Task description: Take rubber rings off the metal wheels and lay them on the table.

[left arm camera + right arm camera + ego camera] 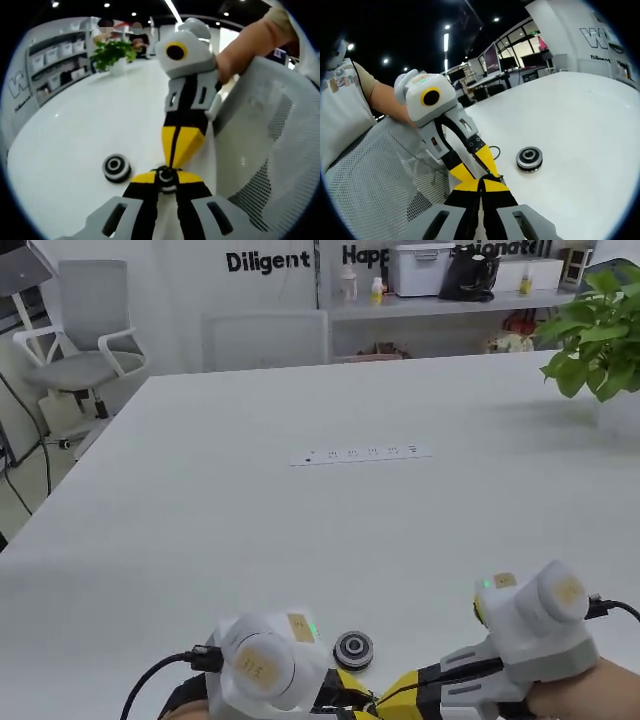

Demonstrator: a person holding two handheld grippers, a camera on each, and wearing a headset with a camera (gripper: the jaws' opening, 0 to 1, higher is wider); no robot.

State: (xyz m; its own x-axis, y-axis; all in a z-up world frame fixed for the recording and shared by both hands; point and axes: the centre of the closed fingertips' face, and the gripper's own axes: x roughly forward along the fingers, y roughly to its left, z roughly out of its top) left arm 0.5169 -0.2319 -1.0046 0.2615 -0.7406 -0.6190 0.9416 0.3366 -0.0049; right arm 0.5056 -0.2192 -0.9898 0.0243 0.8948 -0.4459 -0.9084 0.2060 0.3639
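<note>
**A:** We start at the far left, where an office chair [88, 335] is parked just off the corner of the white surface [300, 540]. What's nearer to us?

**B:** Down at the near edge, the left tongs [167, 176] are clenched on a metal wheel. The held wheel [166, 182] sits squarely between the two yellow tips.

**A:** And just right of that white housing, in the head view?

**B:** That's a second one, the loose wheel [353, 648], lying flat on the surface on its own. It has a dark band round its rim (it looks like rubber, though I can't swear to it). It's near both tools and touches neither.

**A:** Moving on to the right.

**B:** Here the right tongs [481, 185] come in from the other side and meet the left pair nose to nose. Their jaws are pressed together, and in the left gripper view the yellow point sits right against the held wheel. I can't tell whether they're pinching anything on it, because it's too small and tucked in.

**A:** Anything beside them?

**B:** There's a mesh chair back [260, 150] close along the surface edge.

**A:** And farther out?

**B:** A power strip [360, 454] lies mid-surface, well apart from the action. A leafy plant [595, 335] leans in at the far right.
</note>
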